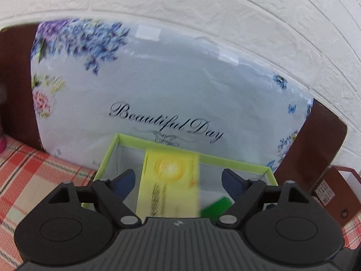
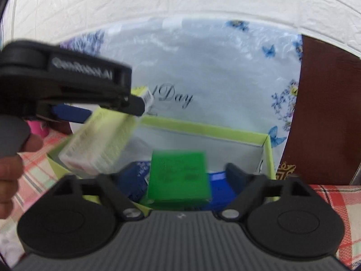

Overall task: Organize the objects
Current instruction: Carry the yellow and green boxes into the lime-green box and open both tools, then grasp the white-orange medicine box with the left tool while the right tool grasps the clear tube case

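1. Left wrist view: pale floral plastic-wrapped pillow [image 1: 171,85] leans behind the lime-rimmed open cardboard box [image 1: 237,163] on the checked cloth;
2. left gripper [image 1: 178,180] gapes, blurred yellow carton [image 1: 171,180] between, untouched;
3. right gripper [image 2: 178,178] gapes, green carton [image 2: 178,176] loose over the box.

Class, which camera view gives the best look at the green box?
The right wrist view: the green box shows a whole face between the right gripper's open fingers. The left wrist view catches only a corner of it.
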Motion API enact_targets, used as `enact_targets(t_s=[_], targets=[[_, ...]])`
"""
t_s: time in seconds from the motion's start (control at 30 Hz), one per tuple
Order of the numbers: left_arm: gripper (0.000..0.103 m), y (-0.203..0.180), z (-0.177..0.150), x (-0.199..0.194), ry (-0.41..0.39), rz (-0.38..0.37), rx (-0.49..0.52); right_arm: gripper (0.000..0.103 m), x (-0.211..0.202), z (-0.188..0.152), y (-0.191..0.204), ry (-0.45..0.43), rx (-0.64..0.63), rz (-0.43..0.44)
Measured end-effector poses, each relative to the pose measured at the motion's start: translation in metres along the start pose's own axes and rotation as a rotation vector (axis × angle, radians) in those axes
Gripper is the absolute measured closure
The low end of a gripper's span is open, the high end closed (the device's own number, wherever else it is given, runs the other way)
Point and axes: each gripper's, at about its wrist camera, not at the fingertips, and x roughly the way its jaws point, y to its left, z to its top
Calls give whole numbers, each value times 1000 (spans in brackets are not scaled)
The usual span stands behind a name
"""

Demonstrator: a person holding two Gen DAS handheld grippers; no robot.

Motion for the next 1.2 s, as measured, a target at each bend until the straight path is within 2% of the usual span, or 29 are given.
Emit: enact_targets(t_s=[0.13,0.17,0.23,0.33,0.43,0.5,0.6,0.77,1.0,1.1,1.2], targets=[[16,9,-8,-18,-4,-27,-25,7,-14,-17,4,-71,-39,-31],[16,9,-9,-23,-5,-23,-34,1,-18,-18,3,-82,-33,-45],[16,6,-8,-34,-8,-22,-37,0,-25,-17,0,-87,-25,-63],[16,-4,-10,-51,-8,3,-16,0,-43,-14,-6,-109,-22,-63],[16,-13,-17,-68,24,59,20,0,-69,-17,-11,-125,-26,-85],[16,-16,-28,-83,32,78,41,0,-90,-23,-15,-113,-13,-99],[16,-14,-52,-105,28,67,40,0,-118,-41,-23,-76,29,-112],[16,-6,-97,-125,111,70,11,0,-158,-87,-15,-16,100,-106],[16,11,-151,-139,234,75,-71,0,-182,-136,9,84,139,-70],[16,15,-163,-145,250,88,-71,0,-186,-145,21,105,132,-42],[16,16,-168,-152,246,85,-69,0,-192,-147,31,89,88,-36]])
